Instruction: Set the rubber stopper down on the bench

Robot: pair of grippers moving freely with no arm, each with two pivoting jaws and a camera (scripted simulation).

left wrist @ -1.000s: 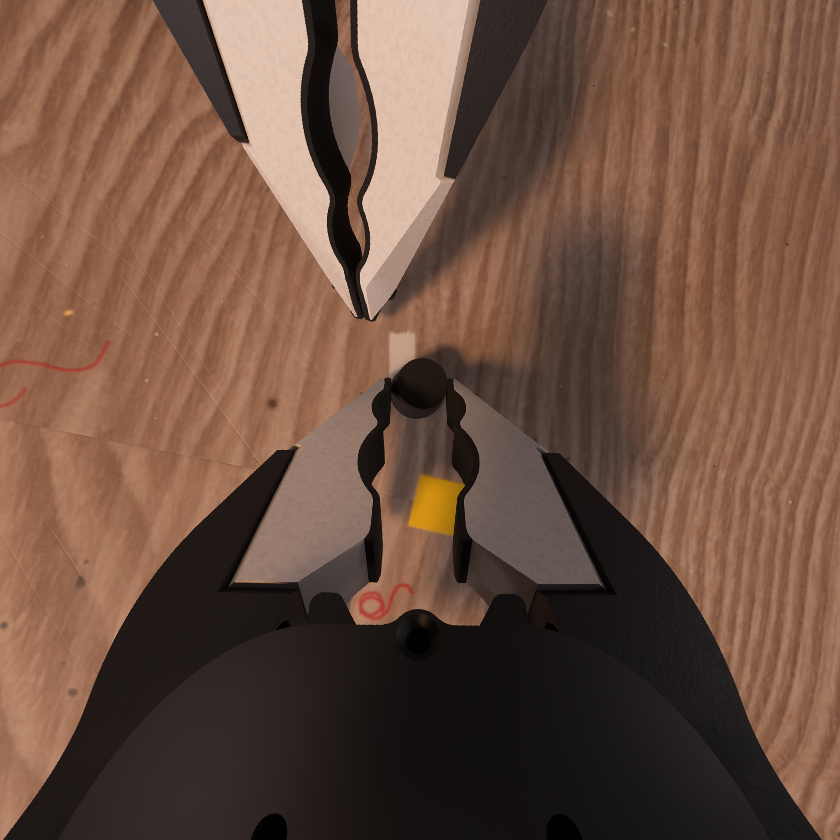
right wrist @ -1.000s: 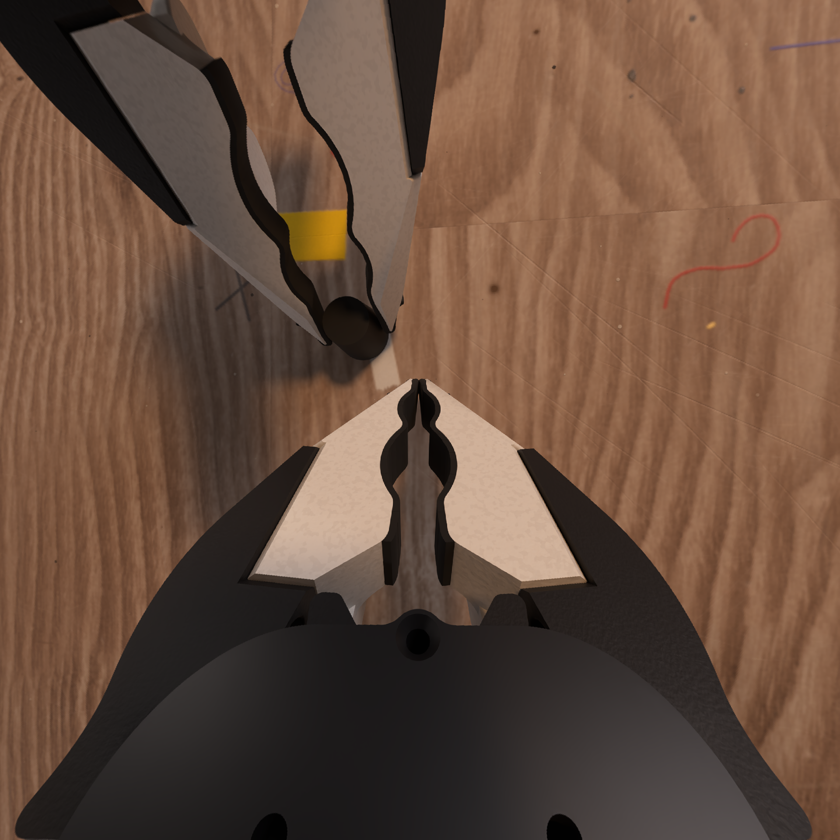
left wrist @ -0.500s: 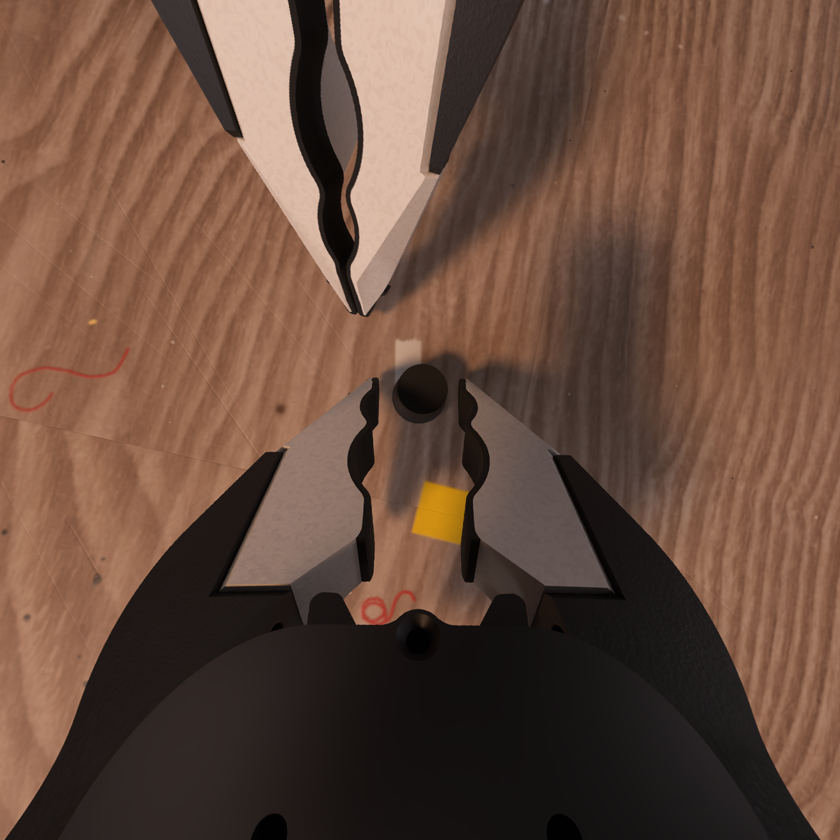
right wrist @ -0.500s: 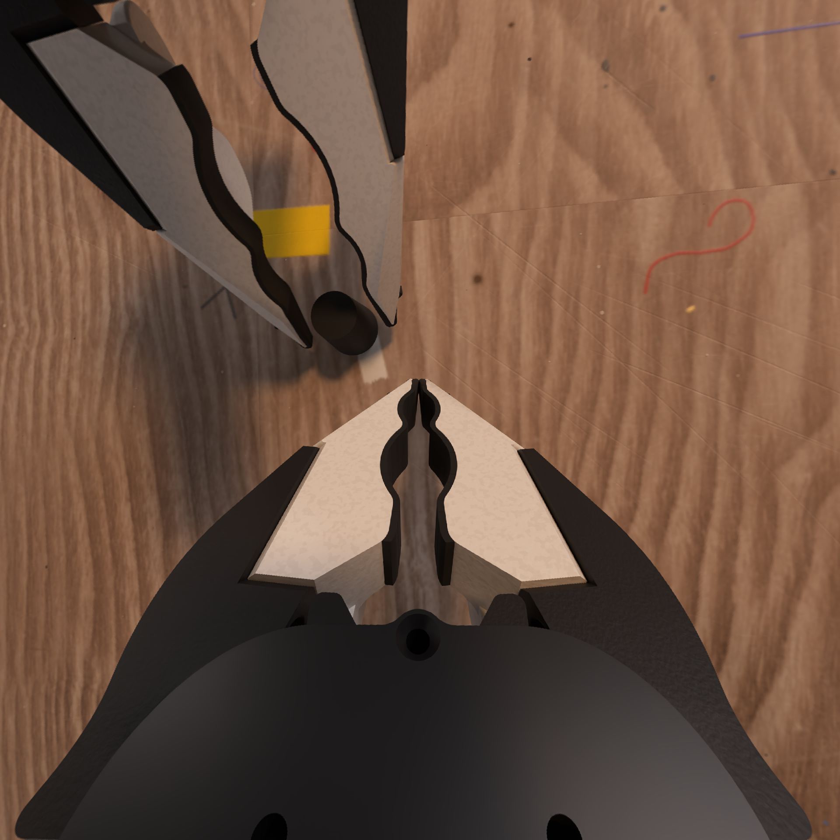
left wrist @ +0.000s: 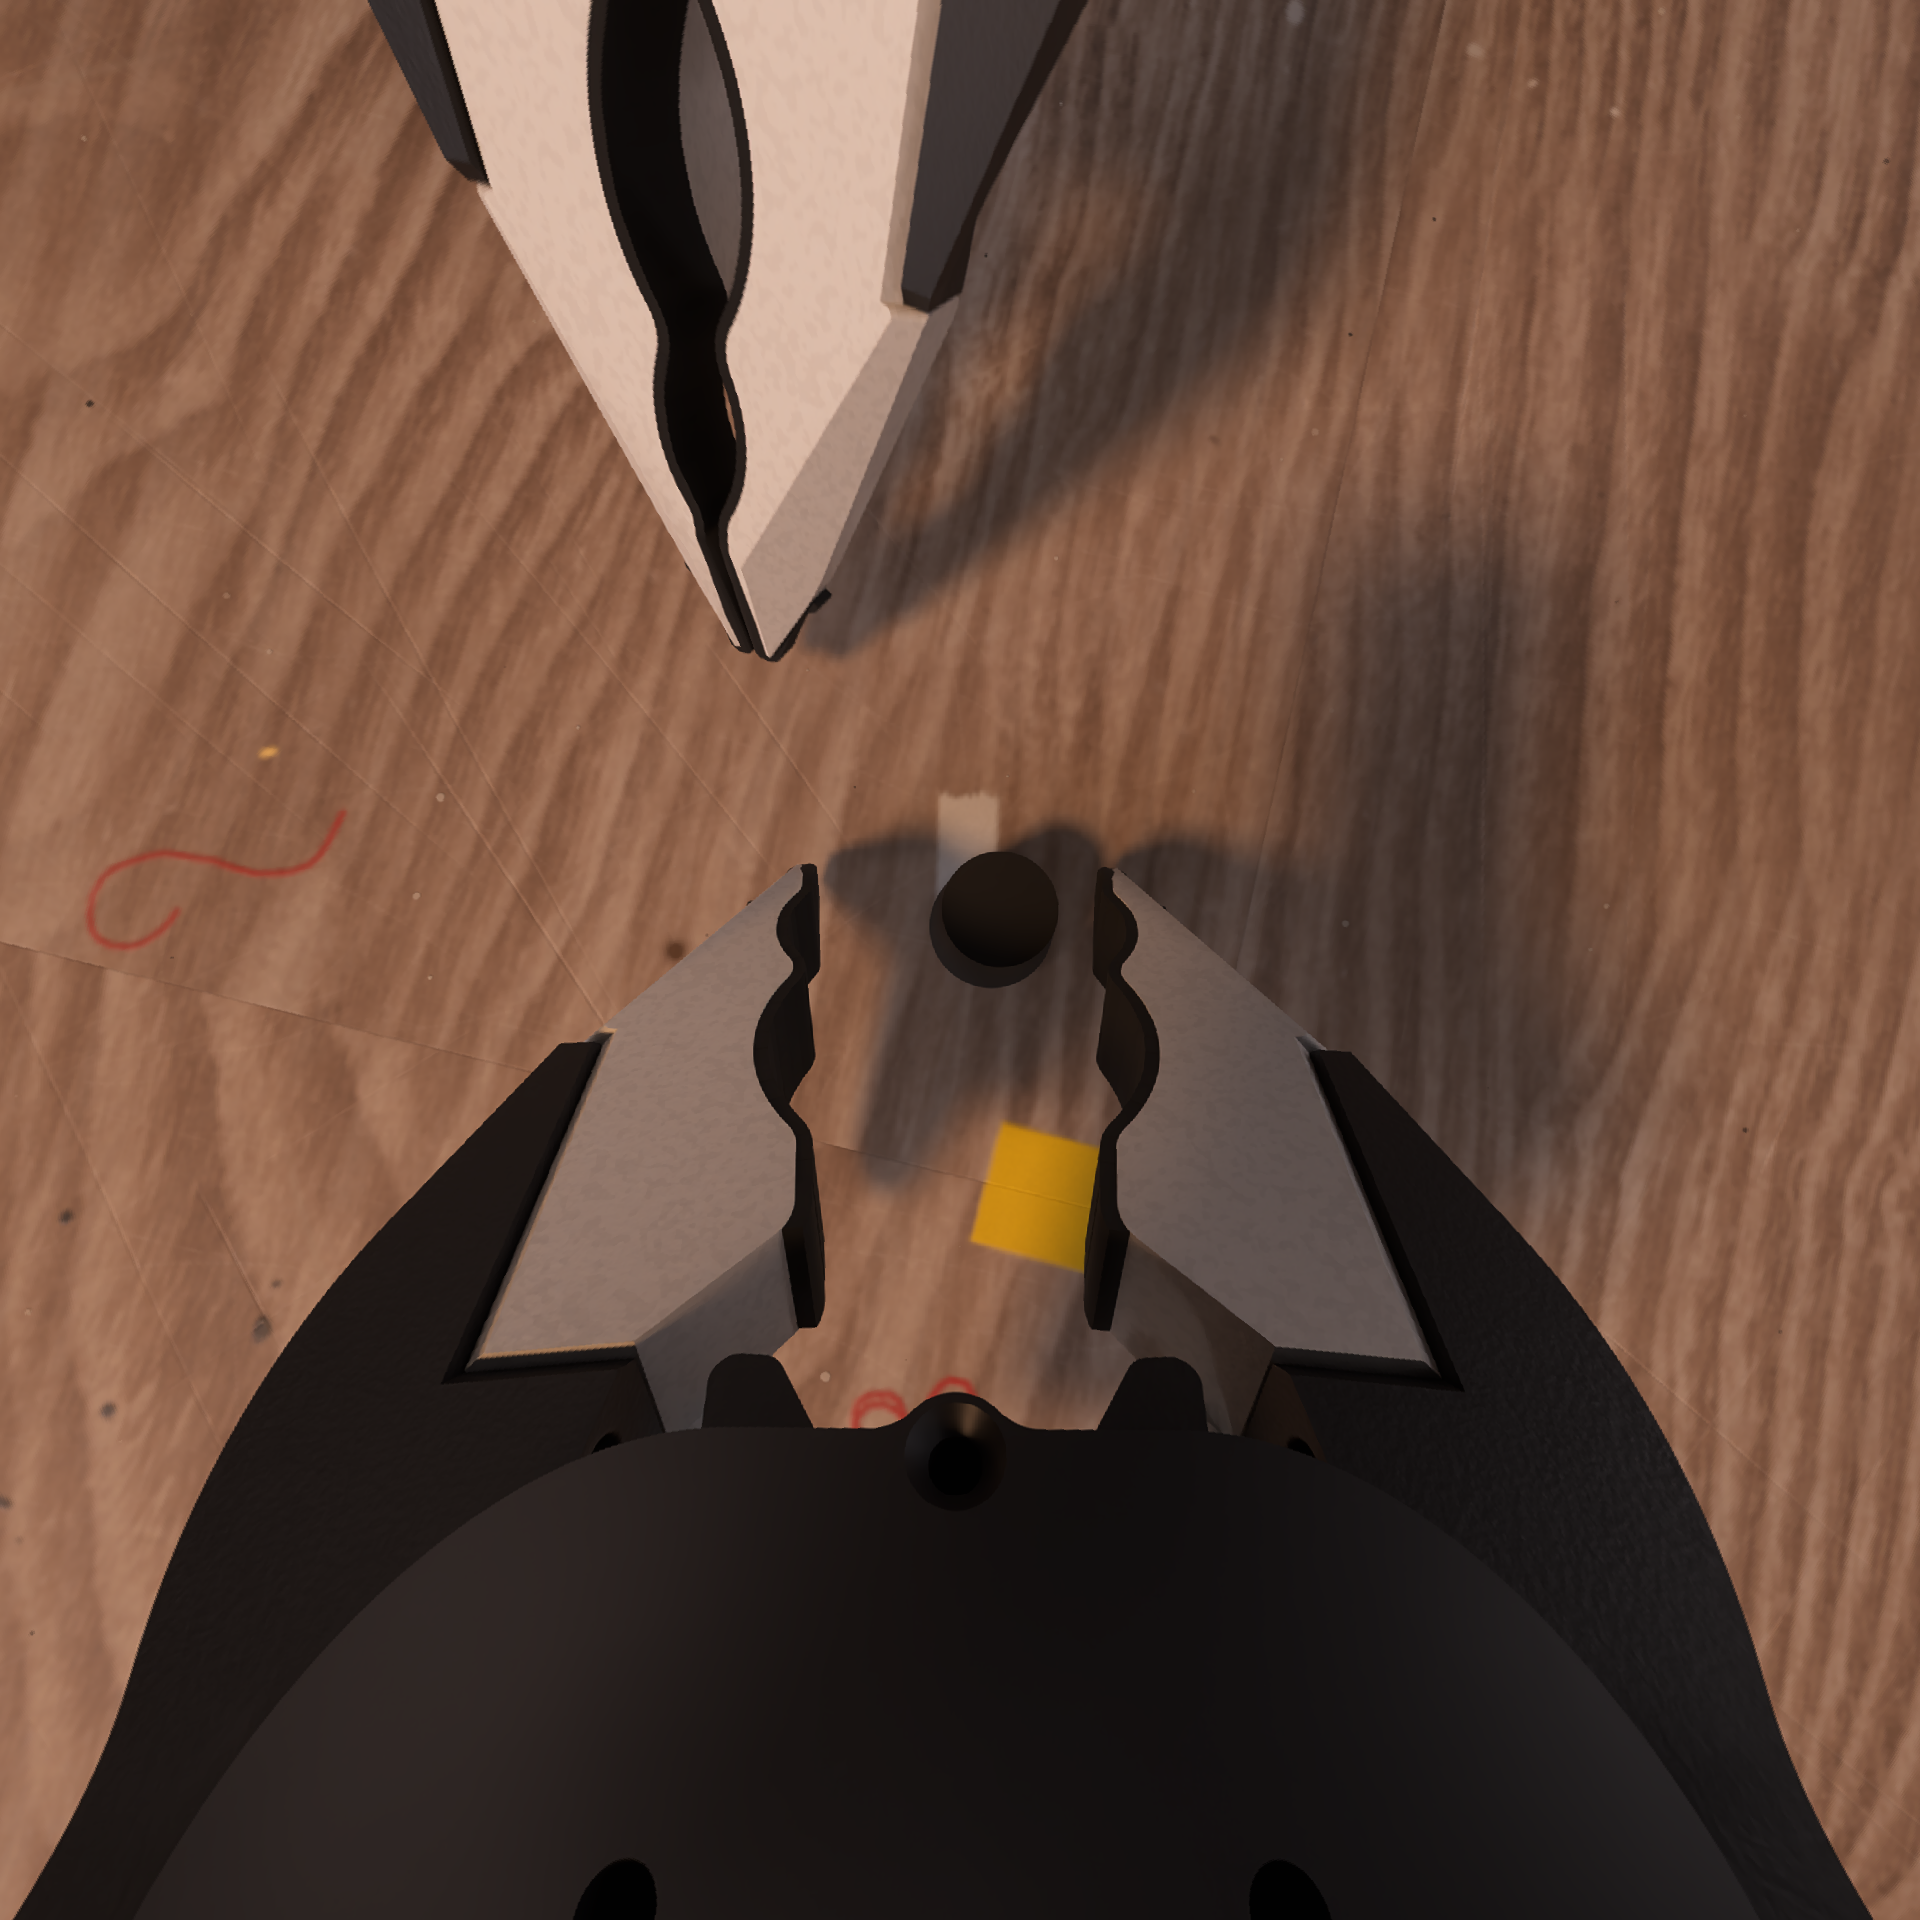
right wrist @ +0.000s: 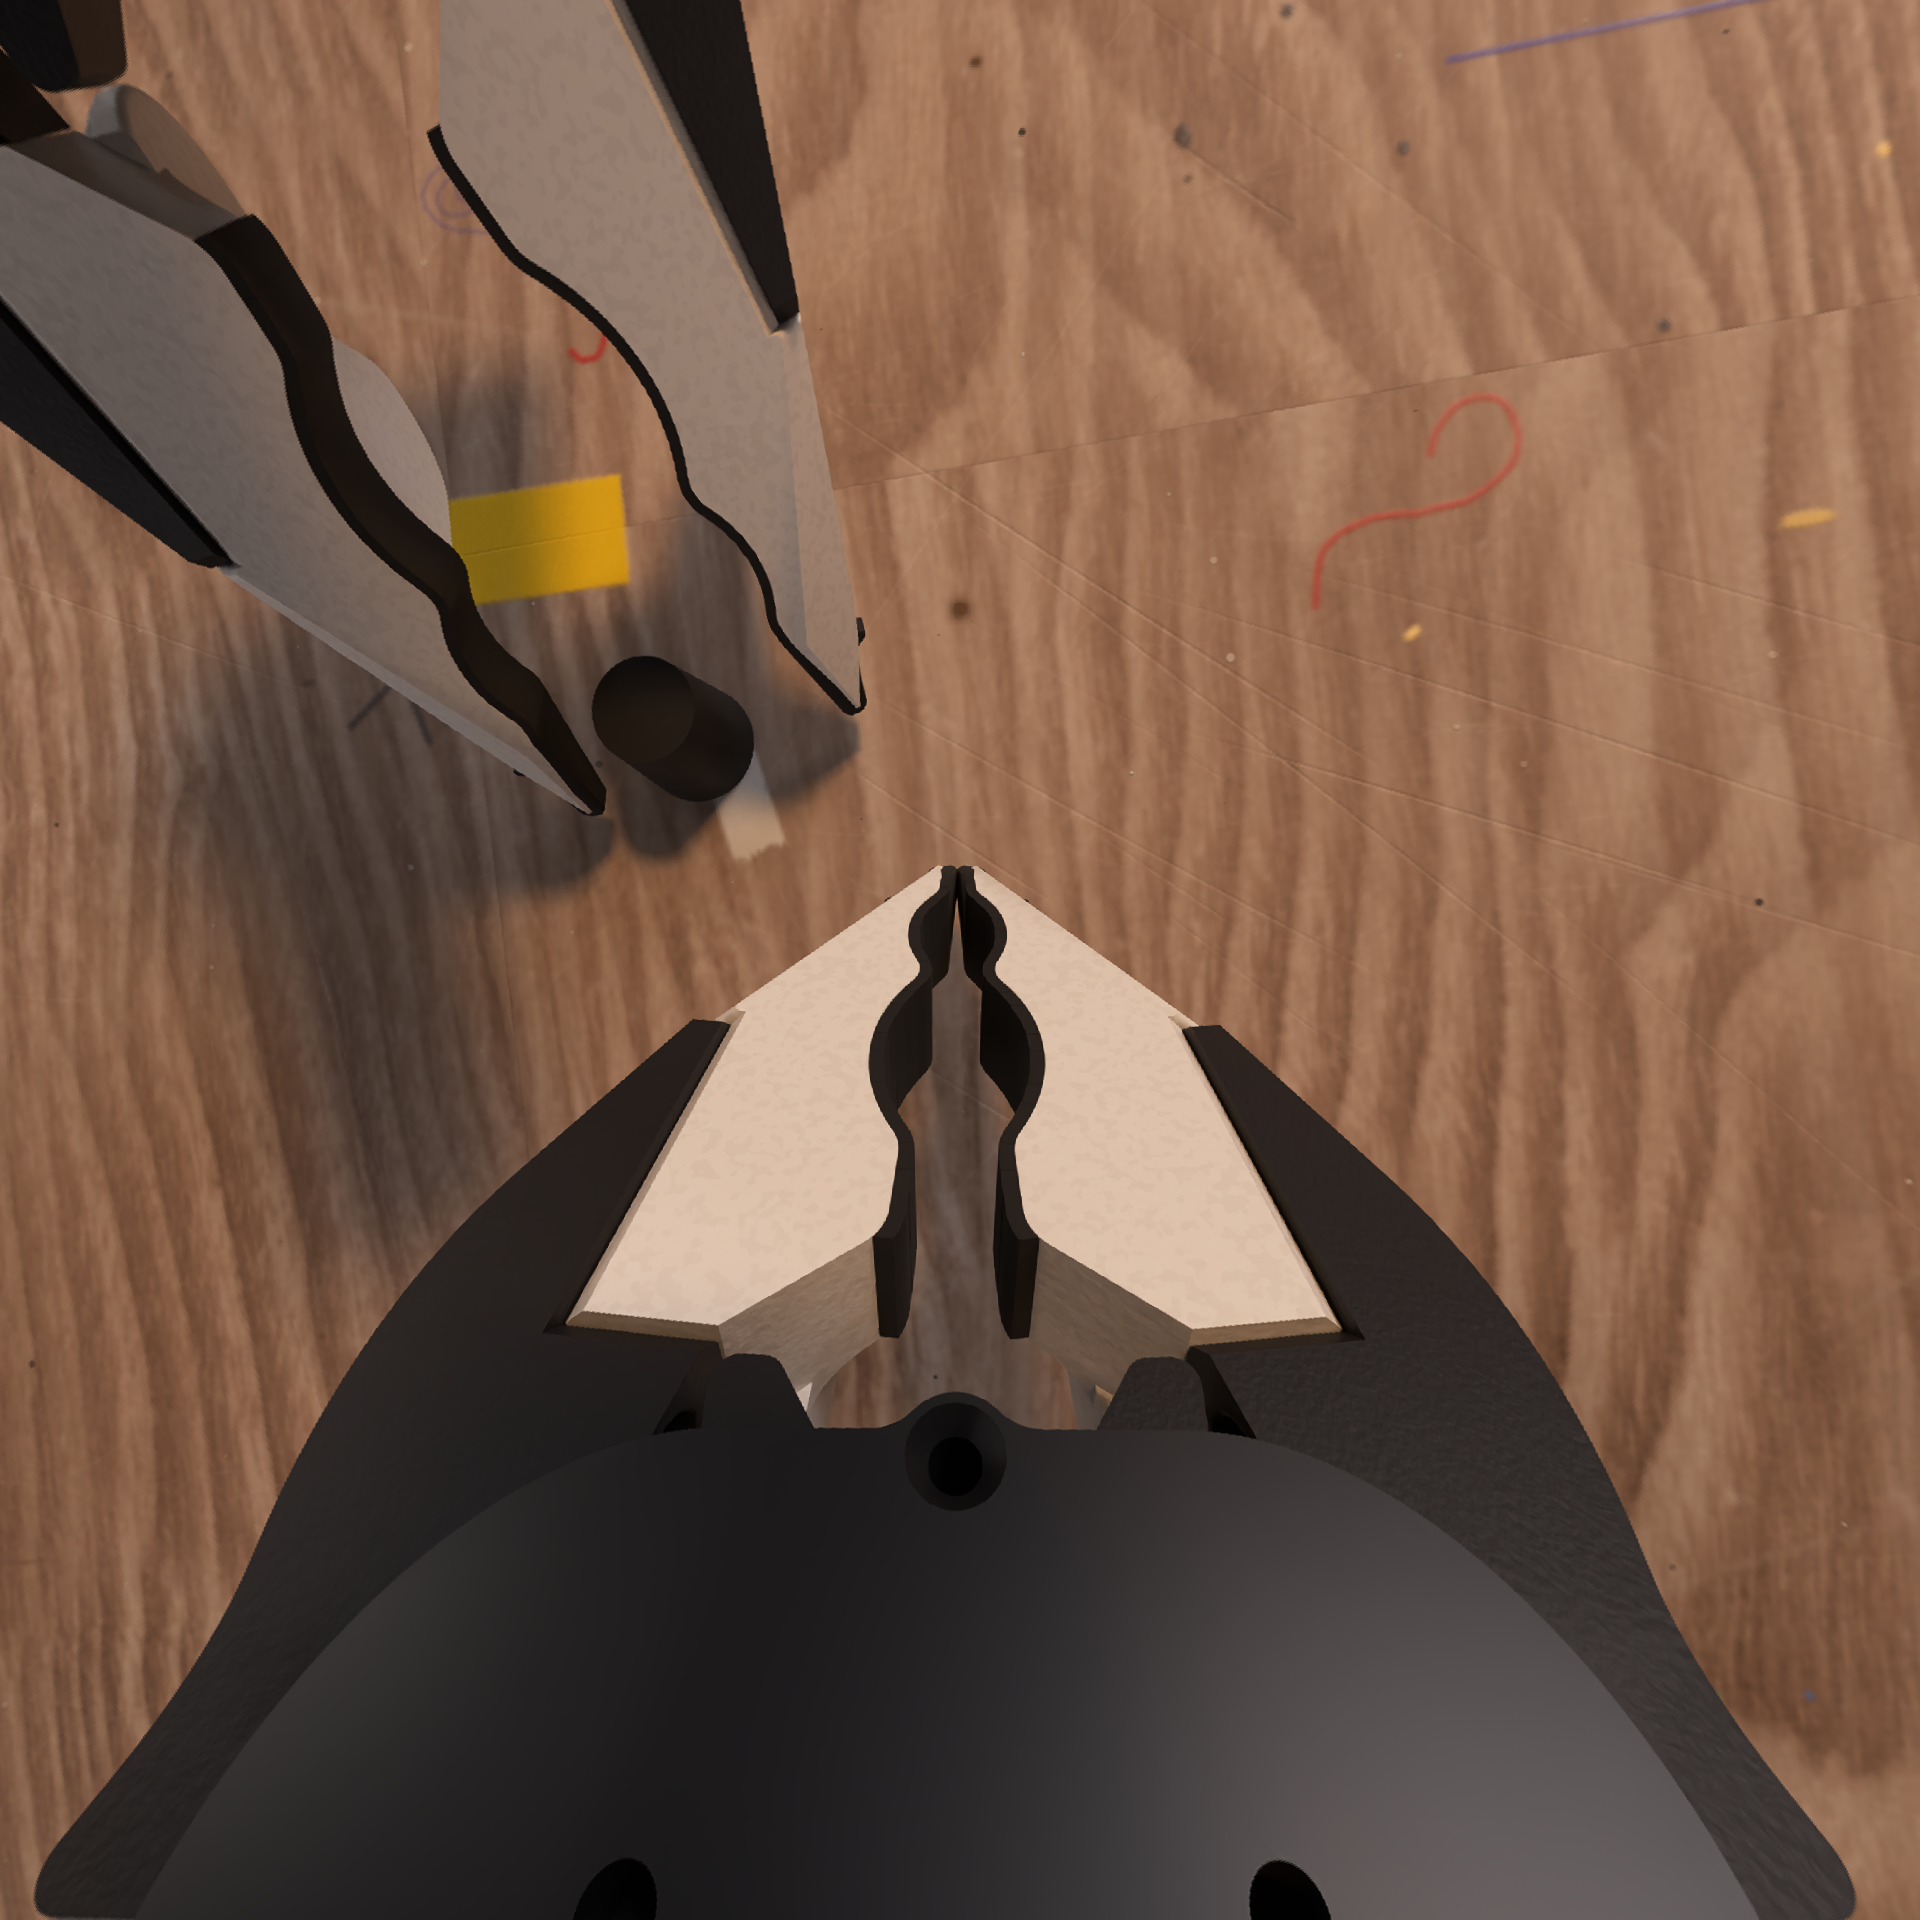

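The rubber stopper (left wrist: pixel 995 918) is a small black plug standing on the wooden bench (left wrist: pixel 1455 831), free of both grippers. My left gripper (left wrist: pixel 958 883) is open, its fingertips either side of the stopper with gaps on both sides. In the right wrist view the stopper (right wrist: pixel 673 727) stands between the left gripper's spread fingers (right wrist: pixel 727 758). My right gripper (right wrist: pixel 956 873) is shut and empty, a short way from the stopper; it also shows in the left wrist view (left wrist: pixel 758 644), pointing down at the bench.
A yellow tape patch (left wrist: pixel 1034 1195) and a pale tape strip (left wrist: pixel 966 826) lie on the bench by the stopper. Red scribbles (left wrist: pixel 208 883) mark the wood. The bench (right wrist: pixel 1455 935) stretches on around.
My left gripper has opened and let go of the stopper, which now stands on the bench. The jaws have spread wider and the gripper has lifted a little. The right gripper stays shut.
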